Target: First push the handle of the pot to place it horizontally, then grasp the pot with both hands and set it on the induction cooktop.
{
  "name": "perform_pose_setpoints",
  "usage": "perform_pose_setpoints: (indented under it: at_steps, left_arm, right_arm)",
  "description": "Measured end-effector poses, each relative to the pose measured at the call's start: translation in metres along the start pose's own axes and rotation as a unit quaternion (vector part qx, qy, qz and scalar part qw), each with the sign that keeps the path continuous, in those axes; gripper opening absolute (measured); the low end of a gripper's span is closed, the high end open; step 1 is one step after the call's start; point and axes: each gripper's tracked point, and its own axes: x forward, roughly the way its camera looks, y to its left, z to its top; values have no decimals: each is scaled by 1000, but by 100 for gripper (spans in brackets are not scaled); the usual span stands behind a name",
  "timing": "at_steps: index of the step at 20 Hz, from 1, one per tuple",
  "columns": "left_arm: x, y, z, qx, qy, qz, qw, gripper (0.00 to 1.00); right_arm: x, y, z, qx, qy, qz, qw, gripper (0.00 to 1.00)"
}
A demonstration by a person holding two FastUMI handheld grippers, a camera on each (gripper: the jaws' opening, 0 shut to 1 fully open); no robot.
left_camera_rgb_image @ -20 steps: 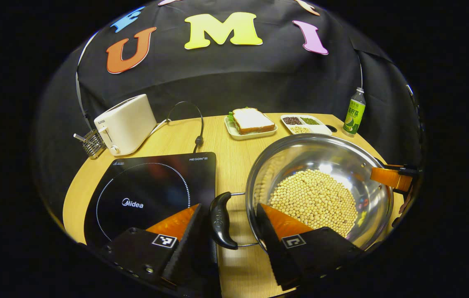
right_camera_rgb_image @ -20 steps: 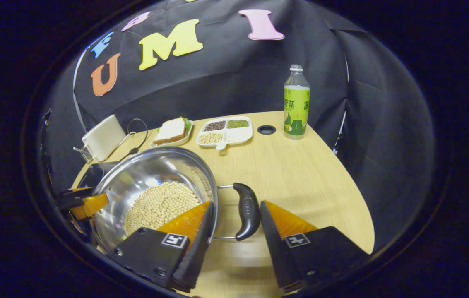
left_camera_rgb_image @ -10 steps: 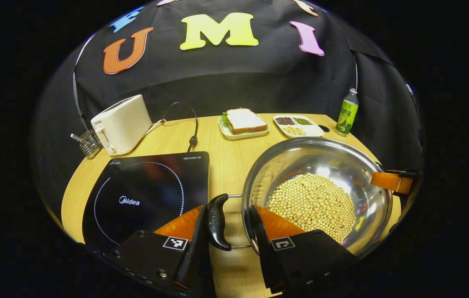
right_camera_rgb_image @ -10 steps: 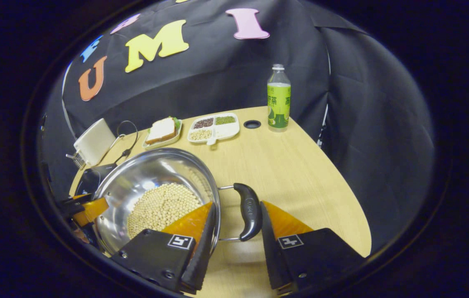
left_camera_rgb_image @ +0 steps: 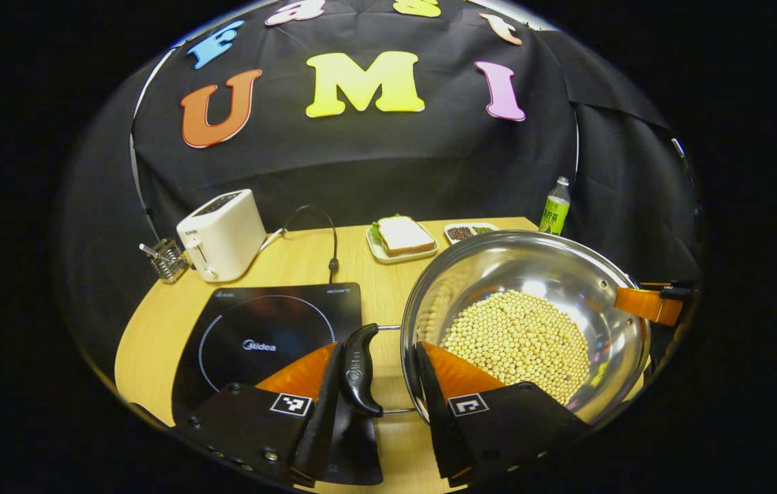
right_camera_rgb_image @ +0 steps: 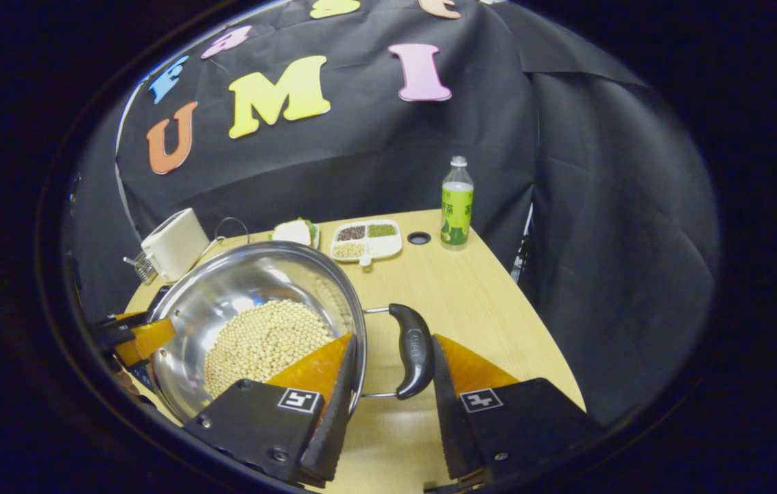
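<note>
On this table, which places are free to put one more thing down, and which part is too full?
The widest bare wood is right of the pot, running up to the bottle. A smaller free strip lies between the toaster and the cooktop, whose glass is bare too. The back edge is crowded: sandwich plate, divided tray and bottle stand close together.

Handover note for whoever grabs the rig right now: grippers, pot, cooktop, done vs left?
Left gripper: jaws straddle the pot's left handle and the rim; the handle touches one finger, and I can't confirm the other presses on anything.
Right gripper: same on the right handle, with the handle against one finger.
Pot, with beans in it, looks raised off the table, level, to the right of the cooktop in the left gripper view.
Done: both handles horizontal, both grippers at them.
Left: carry the pot over the cooktop, set it down inside the ring, open the jaws.
</note>
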Motion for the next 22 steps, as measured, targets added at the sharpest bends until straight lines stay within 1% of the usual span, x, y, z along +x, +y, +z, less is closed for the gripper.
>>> perform_pose_setpoints:
  at_steps: [6,12,17,22]
  left_arm:
    - [-46,39,27,-12,-31,13,999,58]
    - [-79,90,38,-17,-53,37,998,57]
    - [-93,137,43,-28,-63,64,996,57]
    - [-88,182,37,-40,-60,90,993,57]
  right_arm:
    - [-44,42,25,-17,-33,13,999,60]
    - [-67,98,35,-32,-43,36,998,60]
    - [-68,151,41,-39,-52,60,996,60]
    - [-47,200,35,-42,-44,83,995,61]
